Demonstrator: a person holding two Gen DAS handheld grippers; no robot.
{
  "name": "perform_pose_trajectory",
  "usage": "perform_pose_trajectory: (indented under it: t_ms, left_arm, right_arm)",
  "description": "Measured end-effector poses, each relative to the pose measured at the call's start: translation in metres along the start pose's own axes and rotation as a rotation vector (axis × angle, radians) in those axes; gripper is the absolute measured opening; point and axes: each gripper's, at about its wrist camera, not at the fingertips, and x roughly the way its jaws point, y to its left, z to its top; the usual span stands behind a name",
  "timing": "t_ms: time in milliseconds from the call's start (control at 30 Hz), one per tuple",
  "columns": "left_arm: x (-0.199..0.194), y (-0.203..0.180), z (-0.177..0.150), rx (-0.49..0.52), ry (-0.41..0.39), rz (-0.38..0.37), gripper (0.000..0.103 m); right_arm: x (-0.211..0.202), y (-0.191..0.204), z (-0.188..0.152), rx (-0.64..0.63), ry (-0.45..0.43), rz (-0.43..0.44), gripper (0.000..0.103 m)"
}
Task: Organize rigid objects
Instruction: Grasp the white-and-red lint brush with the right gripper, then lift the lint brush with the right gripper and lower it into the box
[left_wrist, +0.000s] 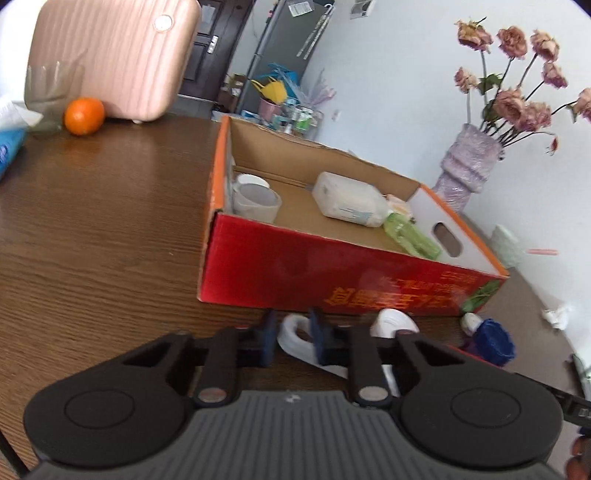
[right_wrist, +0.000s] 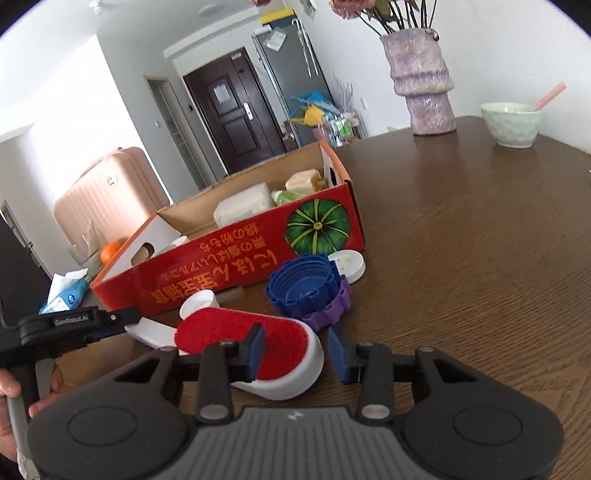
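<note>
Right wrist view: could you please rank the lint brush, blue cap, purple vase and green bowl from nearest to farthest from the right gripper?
1. Lint brush, between the right gripper's fingers.
2. Blue cap, just ahead.
3. Purple vase and green bowl, far table edge: too close to call.

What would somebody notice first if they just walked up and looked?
Probably the big red cardboard box with a green pumpkin picture, sitting in the middle of the brown wooden table with bottles inside. Right in front of it lies a white brush with a bright red pad, with both grippers at it, beside a blue ridged cap. Dried pink flowers stand in a purple vase behind.
</note>
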Motion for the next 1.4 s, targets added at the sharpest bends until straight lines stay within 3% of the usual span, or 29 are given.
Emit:
perform_pose_trajectory:
  t_ms: [200, 400, 533, 1000, 1400]
  left_arm:
    - [-0.018, 0.003, -0.015, -0.034, -0.016, 0.002, 0.017]
    - [-0.042, 0.009, -0.032, -0.147, -0.051, 0.017, 0.017]
    - [-0.067, 0.006, -0.045, -0.177, -0.062, 0.037, 0.017]
    - [-0.190, -0.038, -0.100, -0.124, -0.163, 0.005, 0.017]
    - [-0.244, -0.067, -0.115, -0.078, -0.265, -0.020, 0.017]
  right_arm:
    - [0.001, -0.002, -0.002, -0.001, -0.013, -0.006, 0.037]
    - [0.007, -0.014, 0.004, 0.095, 0.056, 0.083, 0.038]
    - [-0.003, -0.012, -0.002, 0.098, 0.053, 0.095, 0.031]
    - [-0.125, -0.007, -0.039, 0.049, -0.065, 0.182, 0.028]
    - [-0.188, -0.006, -0.047, 0.037, -0.168, 0.218, 0.028]
